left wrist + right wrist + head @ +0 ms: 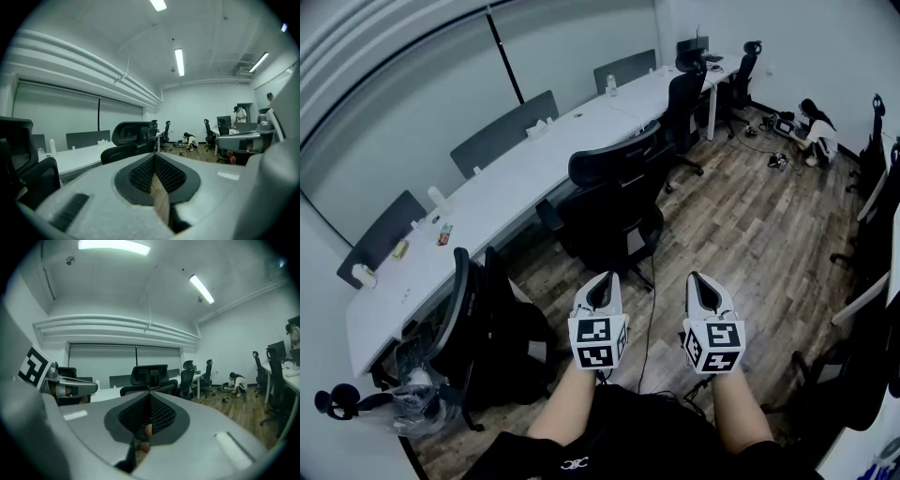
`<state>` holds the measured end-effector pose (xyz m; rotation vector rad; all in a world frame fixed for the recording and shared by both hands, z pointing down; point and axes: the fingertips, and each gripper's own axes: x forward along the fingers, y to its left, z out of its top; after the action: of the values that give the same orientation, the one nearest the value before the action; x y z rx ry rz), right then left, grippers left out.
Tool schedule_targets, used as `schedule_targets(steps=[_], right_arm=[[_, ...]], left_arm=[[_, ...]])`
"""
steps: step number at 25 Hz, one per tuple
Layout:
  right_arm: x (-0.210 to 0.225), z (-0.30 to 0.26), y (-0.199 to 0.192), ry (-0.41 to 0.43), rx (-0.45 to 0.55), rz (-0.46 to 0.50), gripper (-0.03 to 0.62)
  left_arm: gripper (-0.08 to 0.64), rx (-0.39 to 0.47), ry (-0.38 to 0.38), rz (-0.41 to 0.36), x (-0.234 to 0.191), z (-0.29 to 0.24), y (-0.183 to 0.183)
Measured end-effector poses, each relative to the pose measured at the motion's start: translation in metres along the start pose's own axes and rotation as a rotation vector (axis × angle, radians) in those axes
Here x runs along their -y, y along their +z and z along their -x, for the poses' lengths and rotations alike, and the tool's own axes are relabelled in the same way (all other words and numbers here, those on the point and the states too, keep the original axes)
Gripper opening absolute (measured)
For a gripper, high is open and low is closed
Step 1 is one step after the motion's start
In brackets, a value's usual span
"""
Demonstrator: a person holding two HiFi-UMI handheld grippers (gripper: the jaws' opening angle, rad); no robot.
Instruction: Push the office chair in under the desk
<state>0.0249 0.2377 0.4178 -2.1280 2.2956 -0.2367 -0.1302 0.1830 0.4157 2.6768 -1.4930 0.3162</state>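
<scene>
A black office chair (614, 202) stands pulled out from the long white desk (511, 183), with its back towards me. My left gripper (602, 283) and right gripper (703, 281) hover side by side just short of the chair and touch nothing. Both are shut and empty. In the left gripper view the shut jaws of the left gripper (154, 172) point at the chair's headrest (130, 133). From the right gripper view, the right gripper (149, 414) faces the same chair (150, 377), and the left gripper (65, 387) shows beside it.
A second black chair (478, 323) stands near left by the desk, with a plastic bag (412, 398) beside it. More chairs (686, 94) line the desk farther on and others (872, 234) stand at right. A person (817, 131) crouches on the wooden floor far back. A cable (652, 314) runs across the floor.
</scene>
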Motion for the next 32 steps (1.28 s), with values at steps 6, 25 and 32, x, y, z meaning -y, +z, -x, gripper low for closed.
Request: schedule_targets(steps=[6,25,32], right_arm=[[0.005,-0.011,-0.001,0.004,-0.008,0.002,0.003],[0.035,-0.097,0.004,0.071,-0.003,0.000,0.006],[0.083,-0.187,0.008,0.102,-0.045,0.084,0.008]], left_arm=[[0.008,0.002,0.007,0.003,-0.003,-0.010,0.001],[0.067,-0.033,0.117,-0.037,-0.078,-0.086,-0.017],[0.129,-0.058,0.210,-0.092,-0.121,-0.172,-0.018]])
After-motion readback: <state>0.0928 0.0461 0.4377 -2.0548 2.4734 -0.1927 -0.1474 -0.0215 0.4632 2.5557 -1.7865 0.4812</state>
